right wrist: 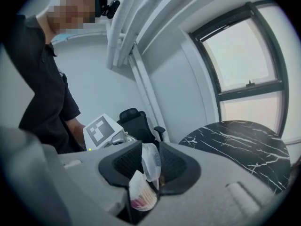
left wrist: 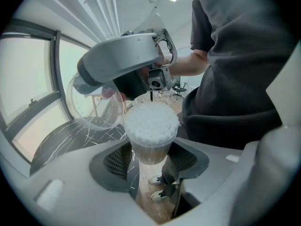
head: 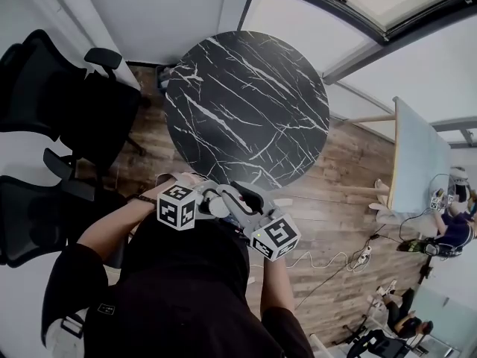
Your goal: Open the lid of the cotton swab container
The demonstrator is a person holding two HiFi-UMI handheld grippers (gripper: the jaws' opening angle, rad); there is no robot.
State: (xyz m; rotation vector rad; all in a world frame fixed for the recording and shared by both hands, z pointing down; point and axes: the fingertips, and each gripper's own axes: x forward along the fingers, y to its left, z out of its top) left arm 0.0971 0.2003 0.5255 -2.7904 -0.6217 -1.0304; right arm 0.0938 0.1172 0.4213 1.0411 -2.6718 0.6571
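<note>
The cotton swab container (left wrist: 149, 132) is a clear cup packed with white-tipped swabs, its top uncovered. My left gripper (left wrist: 149, 158) is shut on its lower body. Its clear round lid (left wrist: 92, 106) hangs tipped over at the container's left side. My right gripper (left wrist: 133, 86) reaches in from above onto that lid. In the right gripper view the lid (right wrist: 150, 160) stands edge-on between the pads of my right gripper (right wrist: 150, 165), which press on it, with the container (right wrist: 141, 195) just below. In the head view both grippers meet at the container (head: 218, 206), close to my body.
A round black marble table (head: 246, 103) stands just ahead over the wooden floor (head: 350, 170). Black office chairs (head: 52, 88) are on the left. A pale table (head: 414, 155) and seated people (head: 451, 230) are at the right, and a white cable (head: 328, 261) lies on the floor.
</note>
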